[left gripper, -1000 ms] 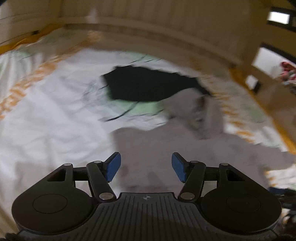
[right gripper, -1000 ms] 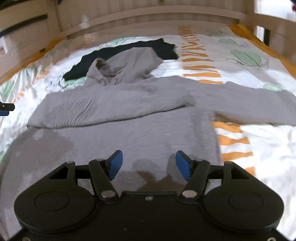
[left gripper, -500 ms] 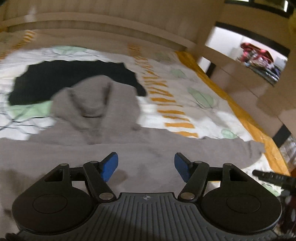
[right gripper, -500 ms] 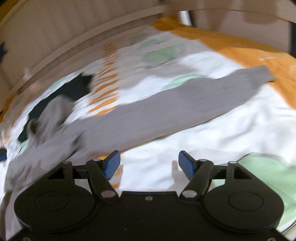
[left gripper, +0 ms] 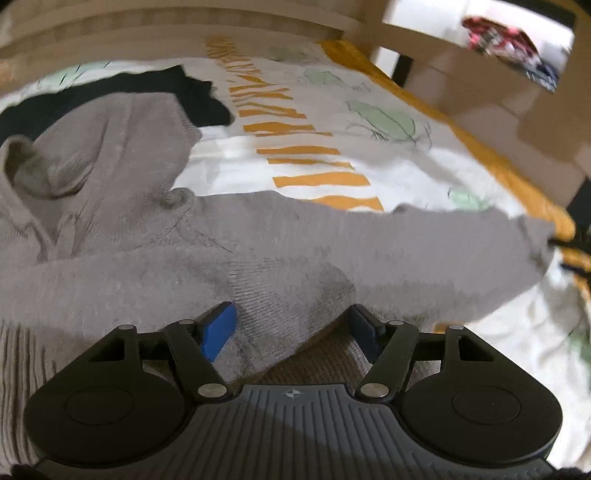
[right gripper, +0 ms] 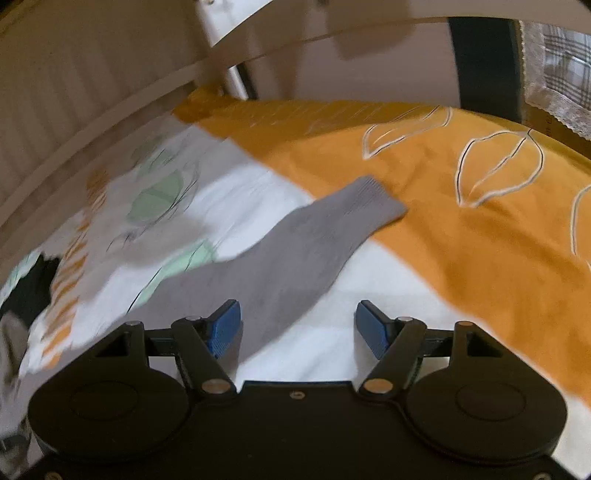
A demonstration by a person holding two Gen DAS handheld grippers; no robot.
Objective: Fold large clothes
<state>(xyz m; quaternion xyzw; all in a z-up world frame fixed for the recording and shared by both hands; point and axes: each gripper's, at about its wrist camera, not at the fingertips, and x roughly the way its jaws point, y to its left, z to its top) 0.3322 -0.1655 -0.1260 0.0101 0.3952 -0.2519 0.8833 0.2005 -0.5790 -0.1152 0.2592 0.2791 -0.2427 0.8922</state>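
Note:
A grey knitted hooded sweater [left gripper: 155,258] lies spread on the bed, hood at the upper left, one sleeve [left gripper: 424,254] stretched out to the right. My left gripper [left gripper: 291,326] is open, low over the sweater near the armpit, with a fold of knit between its fingers. In the right wrist view the sleeve [right gripper: 295,254] runs diagonally, its cuff [right gripper: 373,199] reaching the orange border. My right gripper [right gripper: 297,325] is open, just above the sleeve, its left finger over the fabric.
The bed sheet [left gripper: 332,147] is white with orange stripes and green leaves, with an orange border [right gripper: 461,229]. A black garment [left gripper: 155,92] lies behind the hood. A wooden headboard [left gripper: 166,26] stands beyond; the bed edge is at right.
Both grippers swung right. The left moved from the black garment to the sweater's right shoulder and came lower. The right moved along the sleeve toward the cuff. Both stayed open.

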